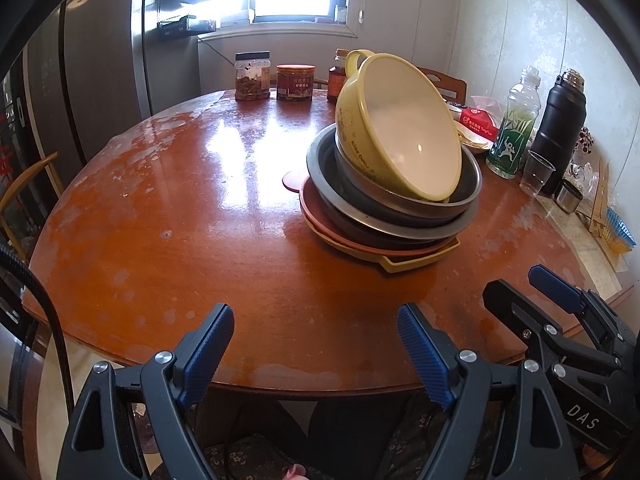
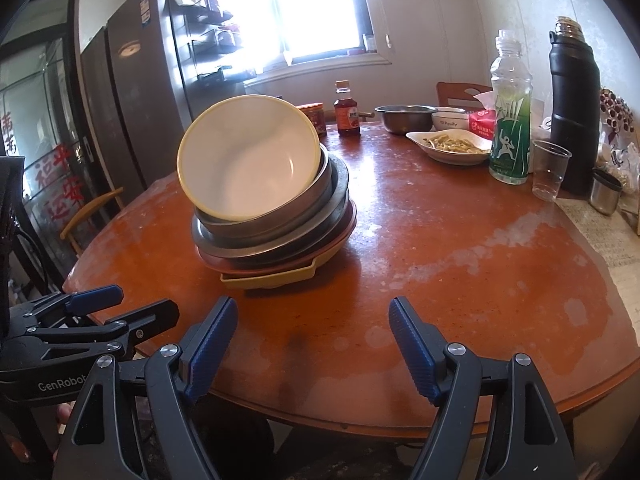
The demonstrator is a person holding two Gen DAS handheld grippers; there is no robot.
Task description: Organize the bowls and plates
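Note:
A stack of dishes stands on the round wooden table (image 1: 180, 220). On top, a yellow bowl (image 1: 404, 128) with a white inside leans tilted in steel bowls (image 1: 400, 200). Under them lie a pink plate (image 1: 320, 220) and a yellow tray (image 1: 404, 264). The stack also shows in the right wrist view: yellow bowl (image 2: 248, 160), steel bowls (image 2: 280, 224), yellow tray (image 2: 272, 278). My left gripper (image 1: 316, 328) is open and empty at the table's near edge. My right gripper (image 2: 312, 320) is open and empty beside it, right of the left one (image 1: 516, 284).
At the back stand two jars (image 1: 252, 76), a sauce bottle (image 2: 347, 110), a steel bowl (image 2: 404, 118), a white bowl (image 2: 450, 120) and a dish of food (image 2: 450, 146). At the right are a green bottle (image 2: 510, 112), a plastic cup (image 2: 550, 170) and a black flask (image 2: 574, 104). A fridge (image 2: 136, 92) stands left.

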